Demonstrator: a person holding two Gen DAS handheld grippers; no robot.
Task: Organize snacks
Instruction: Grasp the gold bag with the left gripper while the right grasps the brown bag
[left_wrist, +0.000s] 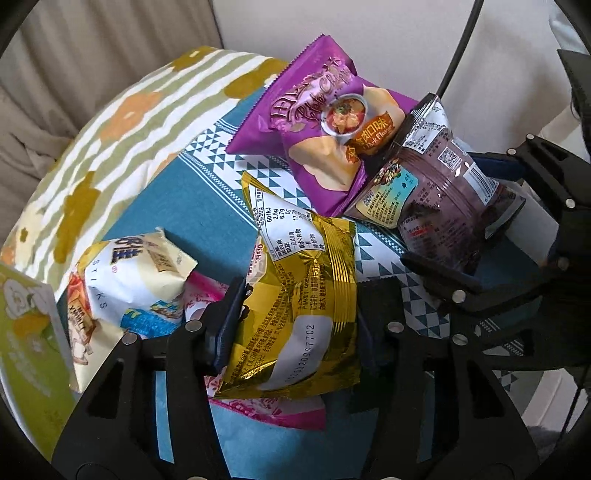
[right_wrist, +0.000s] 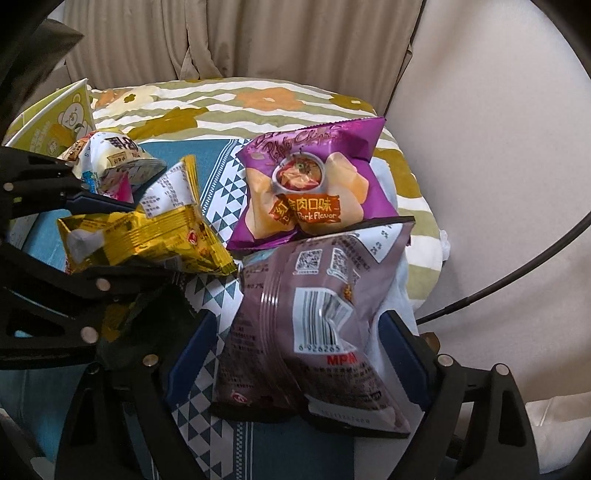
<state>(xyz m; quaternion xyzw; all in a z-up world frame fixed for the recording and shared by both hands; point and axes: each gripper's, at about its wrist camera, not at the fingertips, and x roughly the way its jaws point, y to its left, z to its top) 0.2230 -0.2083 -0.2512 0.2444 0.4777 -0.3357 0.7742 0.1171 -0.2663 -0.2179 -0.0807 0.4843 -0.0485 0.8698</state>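
Note:
My left gripper (left_wrist: 299, 314) is shut on a gold snack bag (left_wrist: 299, 295), held above the blue patterned cloth (left_wrist: 184, 206); the gold bag also shows in the right wrist view (right_wrist: 147, 236). My right gripper (right_wrist: 299, 354) is shut on a brown-purple snack bag (right_wrist: 314, 314), which also shows in the left wrist view (left_wrist: 439, 192). A purple potato chip bag (left_wrist: 321, 122) lies on the cloth behind both; it also shows in the right wrist view (right_wrist: 314, 184). A white snack bag (left_wrist: 136, 280) and a pink packet (left_wrist: 207, 295) lie at the left.
A green carton (left_wrist: 26, 339) stands at the far left. The cloth lies over a floral striped cushion (left_wrist: 129, 110). Beige curtains (right_wrist: 258, 37) hang behind, and a white wall (right_wrist: 498, 147) is at the right. A black cable (right_wrist: 517, 273) runs along the right.

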